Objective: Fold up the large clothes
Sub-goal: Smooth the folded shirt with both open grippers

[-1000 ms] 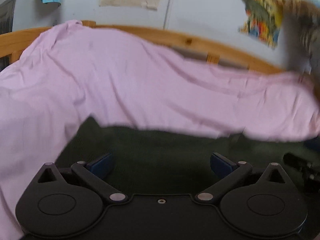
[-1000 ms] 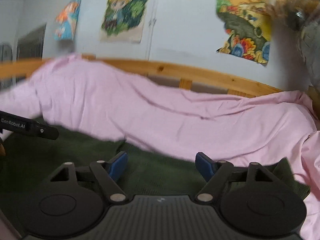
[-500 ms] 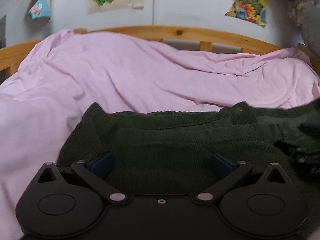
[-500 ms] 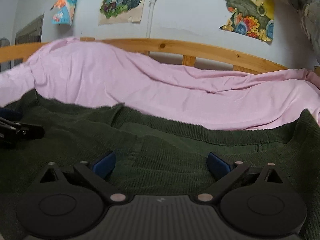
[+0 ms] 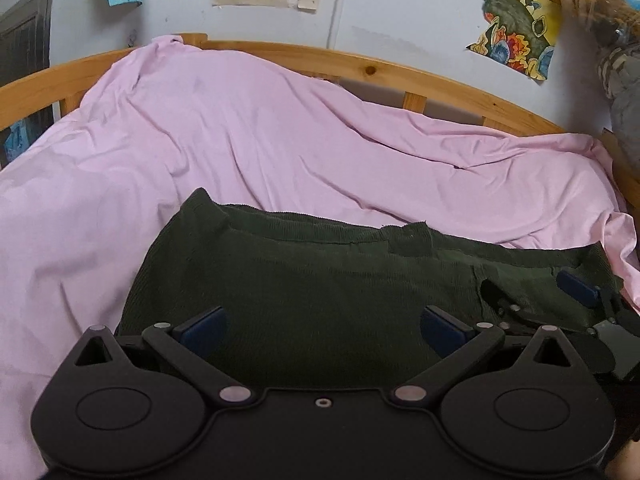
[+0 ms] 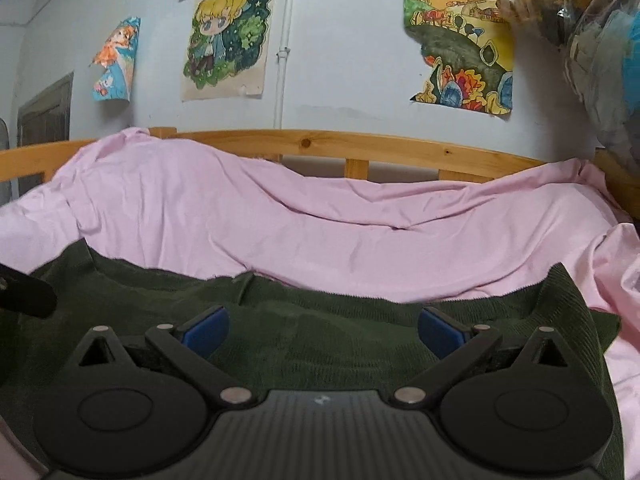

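The dark green garment [image 5: 320, 292] lies on the pink sheet [image 5: 200, 152]. Above the garment, the left gripper [image 5: 322, 326] and the right gripper [image 6: 322, 322] both stand wide apart, holding nothing.

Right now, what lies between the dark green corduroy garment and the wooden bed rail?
Only rumpled pink bedsheet lies between the dark green corduroy garment and the wooden bed rail; both wrist views show it.

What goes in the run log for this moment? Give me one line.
task: fold large clothes | garment: dark green garment flat on pink sheet | left gripper: open, empty | right gripper: open, empty | both over garment
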The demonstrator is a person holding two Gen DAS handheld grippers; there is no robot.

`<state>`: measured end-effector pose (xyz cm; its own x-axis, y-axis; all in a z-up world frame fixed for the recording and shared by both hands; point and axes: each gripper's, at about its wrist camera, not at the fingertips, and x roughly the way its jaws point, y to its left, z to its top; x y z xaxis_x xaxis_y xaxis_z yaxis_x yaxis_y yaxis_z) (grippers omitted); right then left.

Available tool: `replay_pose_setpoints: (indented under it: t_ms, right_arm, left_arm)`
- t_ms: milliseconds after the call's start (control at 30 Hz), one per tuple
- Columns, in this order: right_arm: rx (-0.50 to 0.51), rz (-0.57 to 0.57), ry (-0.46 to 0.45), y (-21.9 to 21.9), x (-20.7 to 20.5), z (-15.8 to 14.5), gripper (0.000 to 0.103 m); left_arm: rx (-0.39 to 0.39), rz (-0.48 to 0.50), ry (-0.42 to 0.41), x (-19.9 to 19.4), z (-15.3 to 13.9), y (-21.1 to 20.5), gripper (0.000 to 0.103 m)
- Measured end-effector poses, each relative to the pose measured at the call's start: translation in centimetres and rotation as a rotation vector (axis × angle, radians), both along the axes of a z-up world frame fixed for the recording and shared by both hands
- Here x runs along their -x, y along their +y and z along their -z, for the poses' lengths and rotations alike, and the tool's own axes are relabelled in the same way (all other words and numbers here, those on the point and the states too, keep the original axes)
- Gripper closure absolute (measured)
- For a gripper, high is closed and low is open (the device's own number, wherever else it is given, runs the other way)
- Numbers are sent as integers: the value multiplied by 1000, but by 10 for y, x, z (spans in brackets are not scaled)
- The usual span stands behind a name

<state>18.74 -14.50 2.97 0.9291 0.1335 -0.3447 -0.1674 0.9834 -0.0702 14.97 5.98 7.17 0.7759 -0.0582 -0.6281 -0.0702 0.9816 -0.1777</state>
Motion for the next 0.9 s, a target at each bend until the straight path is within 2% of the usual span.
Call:
replay_pose_setpoints:
  t_ms: [133, 233, 300, 400, 533, 667, 833, 900]
  right_arm:
    - [14, -11, 70, 2, -7, 9, 0]
    - [34, -46, 183, 7, -20, 28, 0]
    - [32, -48, 148, 7, -18, 37, 0]
    - [31, -47, 139, 7, -15, 38, 0]
    - [30, -47, 133, 6, -12, 39, 0]
    - [29, -45, 125, 6, -12, 38, 0]
    - [31, -43, 118, 6, -11, 38, 0]
    - [31, -42, 117, 6, -10, 38, 0]
  left_arm:
    - [-17, -4, 10, 3, 3, 0, 1]
    - [-29, 6, 11, 6, 13, 10, 1]
    - [-33, -22, 22, 14, 26, 25, 1]
    - [-22, -132, 18, 34, 46, 56, 1]
    - [44, -242, 36, 47, 71, 93, 1]
    - [126, -235, 30, 35, 81, 109, 1]
    - [91, -152, 30, 20, 91, 106, 1]
    - [101, -127, 22, 20, 95, 111, 1]
